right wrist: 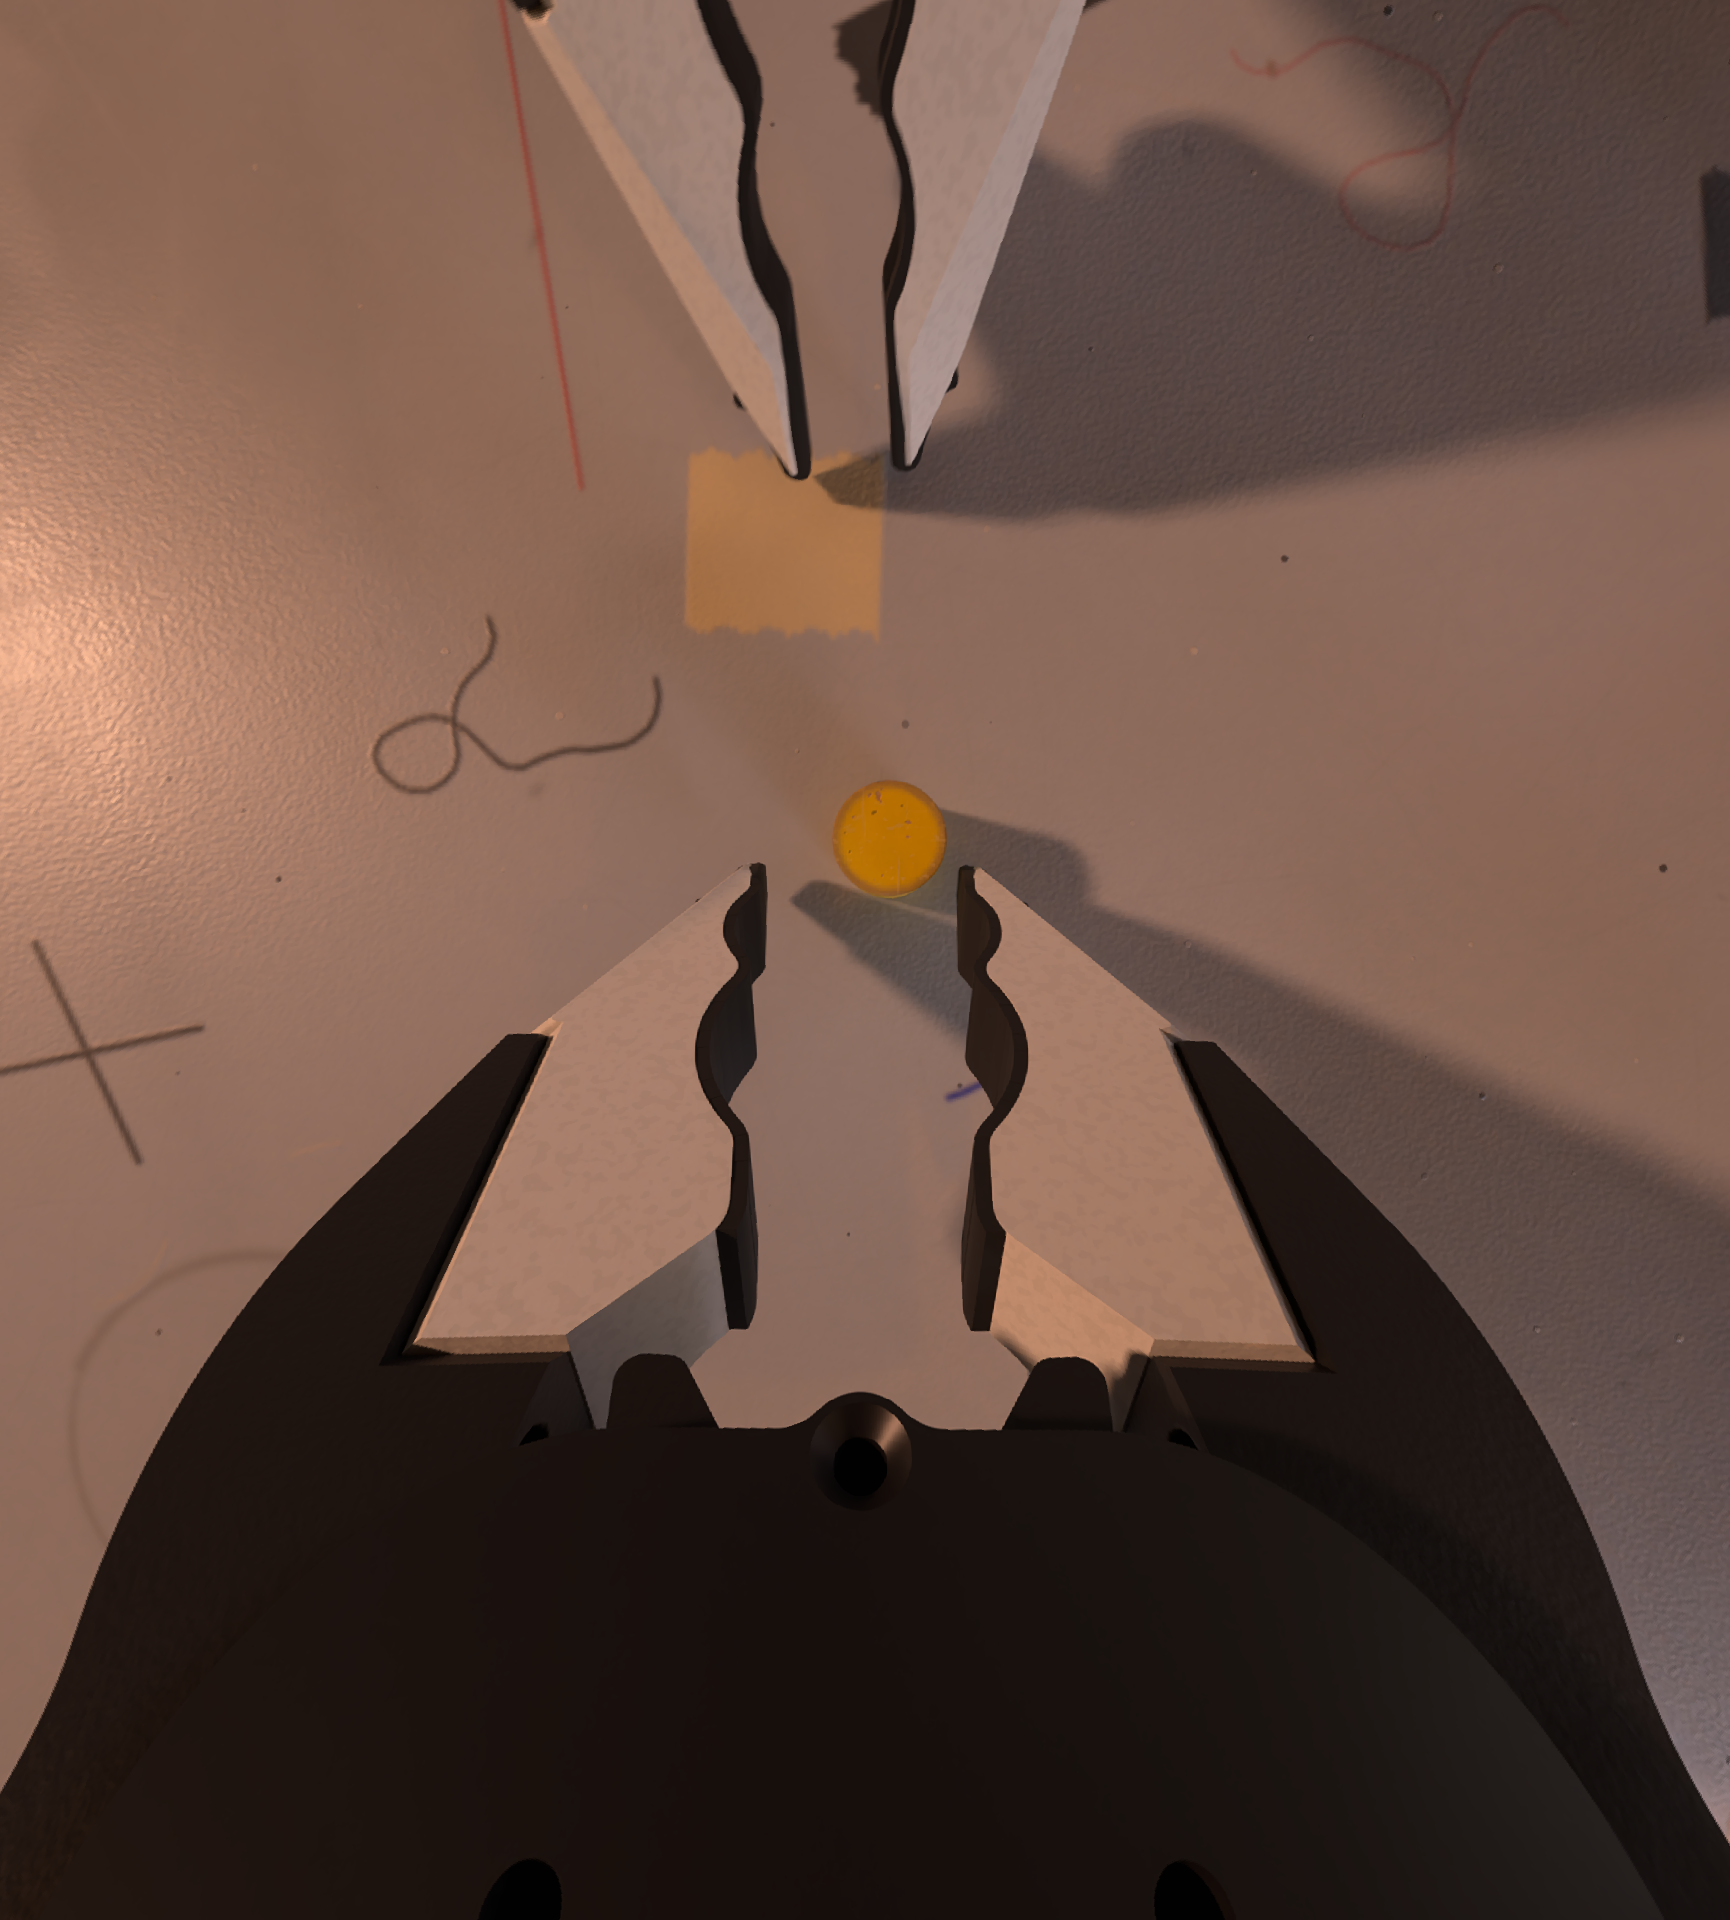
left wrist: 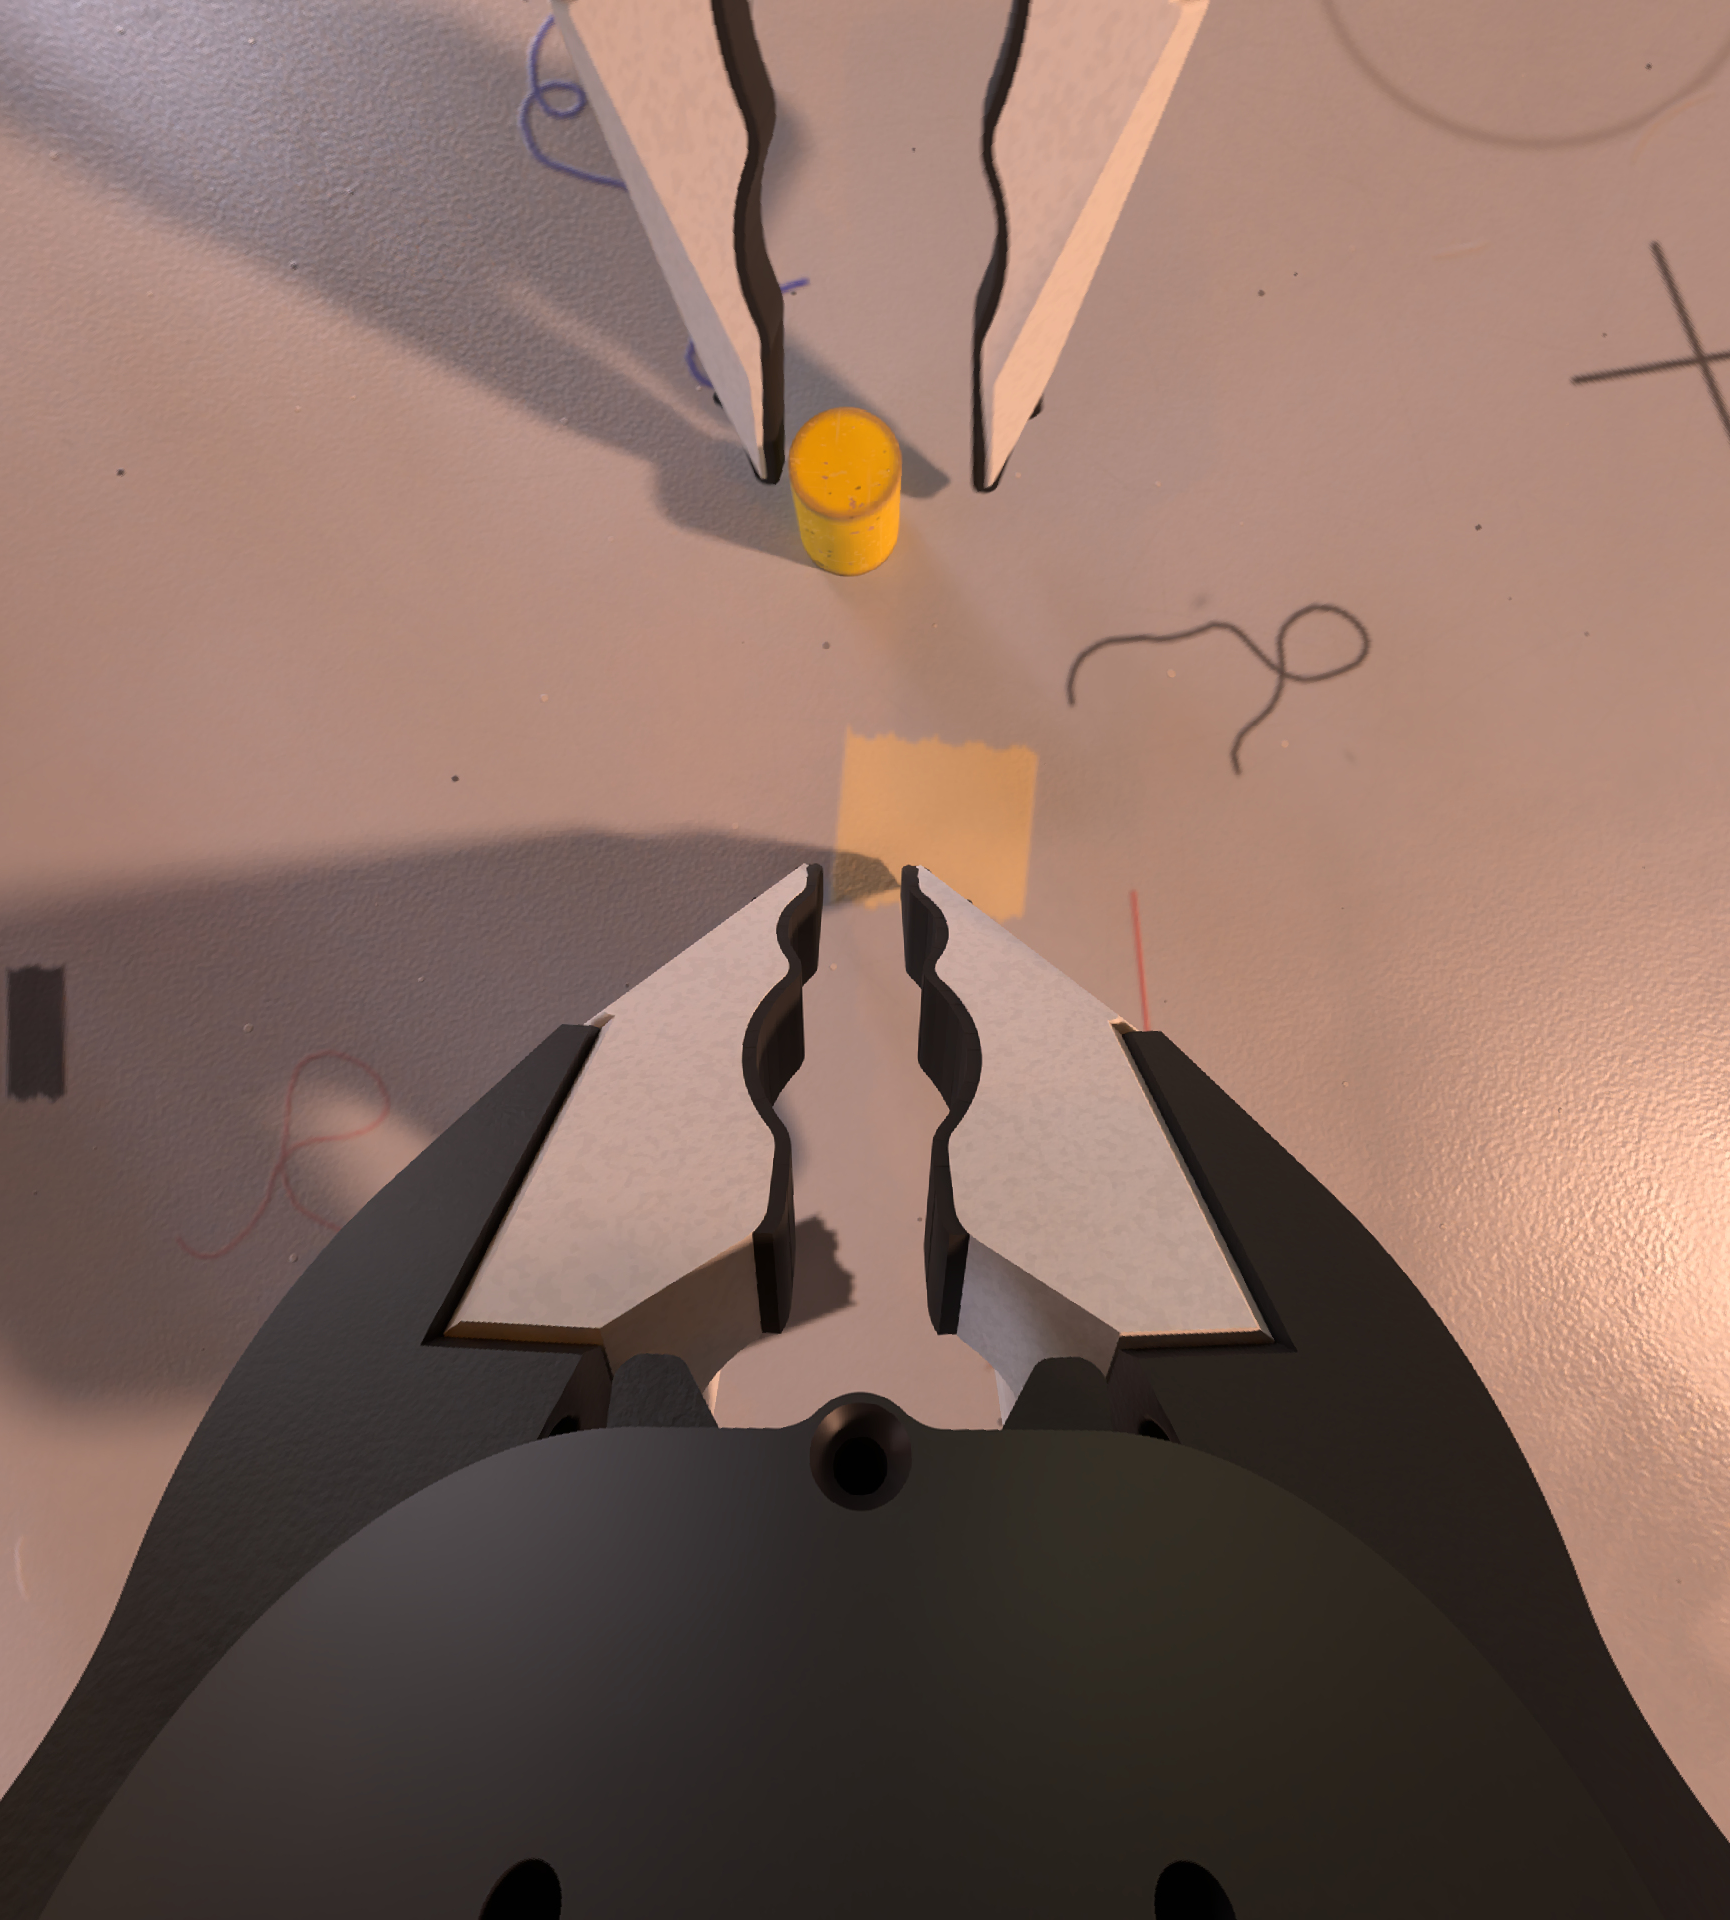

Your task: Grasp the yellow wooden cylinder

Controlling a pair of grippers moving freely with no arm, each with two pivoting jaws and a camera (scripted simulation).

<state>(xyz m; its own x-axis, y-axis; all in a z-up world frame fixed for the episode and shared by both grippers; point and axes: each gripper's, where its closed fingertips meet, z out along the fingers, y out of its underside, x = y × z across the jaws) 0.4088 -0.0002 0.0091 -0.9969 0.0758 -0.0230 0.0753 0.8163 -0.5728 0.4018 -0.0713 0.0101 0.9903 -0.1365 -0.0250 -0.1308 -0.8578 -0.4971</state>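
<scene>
The yellow wooden cylinder stands upright on the table. In the right wrist view I see its round top from above. My right gripper is open and empty, with its fingertips just short of the cylinder, which lies a little right of the gap's middle. In the left wrist view the right gripper comes down from the top, and its left fingertip is close beside the cylinder. My left gripper is empty, its jaws a narrow gap apart, well short of the cylinder, over a tan tape patch. It shows opposite in the right wrist view.
A dark thread lies right of the cylinder. A pencilled cross, a grey tape strip, a red thread and a blue thread lie flat on the table. The tan tape patch sits between the two grippers.
</scene>
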